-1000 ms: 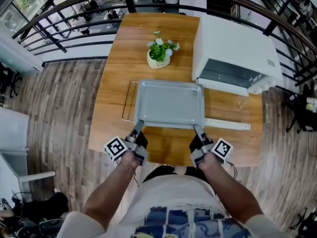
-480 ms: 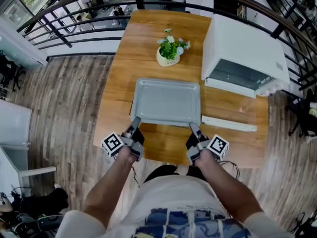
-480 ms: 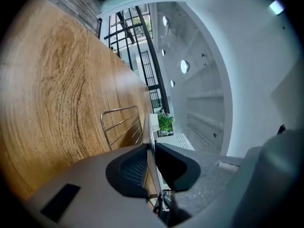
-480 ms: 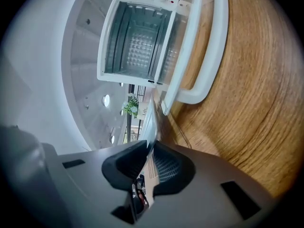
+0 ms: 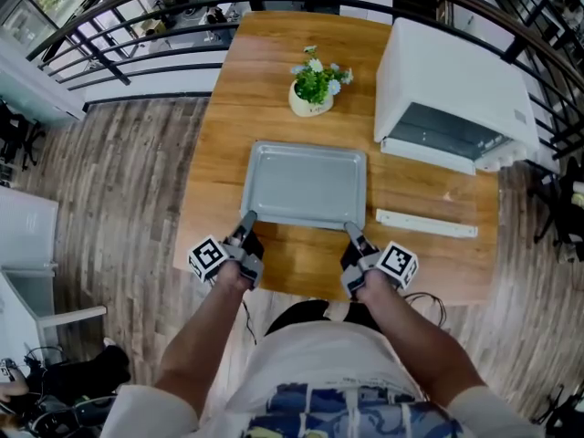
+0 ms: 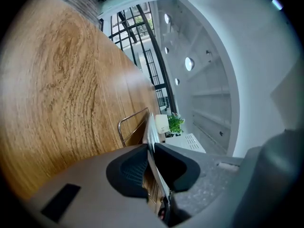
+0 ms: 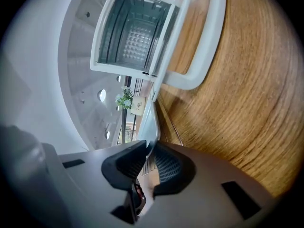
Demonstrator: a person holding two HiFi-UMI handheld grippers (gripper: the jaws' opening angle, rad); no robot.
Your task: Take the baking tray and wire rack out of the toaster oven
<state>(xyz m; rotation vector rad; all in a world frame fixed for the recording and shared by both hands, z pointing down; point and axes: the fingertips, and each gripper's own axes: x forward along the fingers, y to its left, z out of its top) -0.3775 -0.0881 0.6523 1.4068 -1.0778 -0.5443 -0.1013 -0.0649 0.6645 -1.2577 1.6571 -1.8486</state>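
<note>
The left gripper point(image 5: 248, 219) and the right gripper point(image 5: 349, 232) each pinch a near corner of the baking tray point(image 5: 307, 182), jaws nearly closed on its rim. The tray sits above the wire rack point(image 6: 129, 125) on the wooden table point(image 5: 265, 62). Beyond are a potted plant point(image 5: 316, 84) and the open toaster oven point(image 5: 452, 85).

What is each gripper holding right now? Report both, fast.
Left gripper: jaws closed on the near rim of the baking tray.
Right gripper: jaws closed on that same rim.
</note>
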